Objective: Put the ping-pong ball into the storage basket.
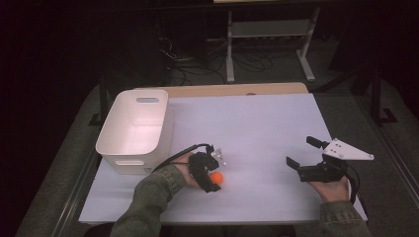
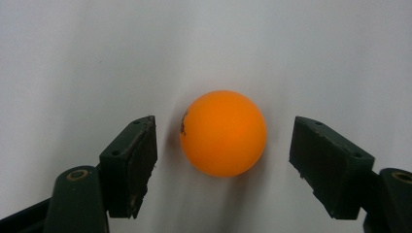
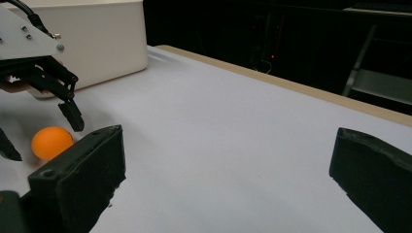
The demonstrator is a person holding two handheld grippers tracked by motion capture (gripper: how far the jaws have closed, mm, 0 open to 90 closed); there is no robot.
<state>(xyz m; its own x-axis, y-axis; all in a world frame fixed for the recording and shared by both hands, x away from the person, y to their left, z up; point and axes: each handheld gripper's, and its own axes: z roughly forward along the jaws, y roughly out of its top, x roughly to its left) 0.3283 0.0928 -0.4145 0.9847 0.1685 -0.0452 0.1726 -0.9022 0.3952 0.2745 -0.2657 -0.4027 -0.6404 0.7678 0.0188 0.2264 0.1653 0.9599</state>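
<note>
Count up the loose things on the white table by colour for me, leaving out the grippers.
Orange: 1, the ball lying between the left gripper's open jaws
White: 1, the bin at the table's left side
Total: 2

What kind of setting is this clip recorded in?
Probably a lab or workshop: a white-covered table in a dark room, loose cables on the floor behind, and a metal frame stand.

A white-topped table [image 1: 257, 128] with a wooden far edge sits in a dark room — beyond that edge, a pale metal stand [image 1: 269, 37] and tangled cables [image 1: 197, 61] on grey floor.
</note>
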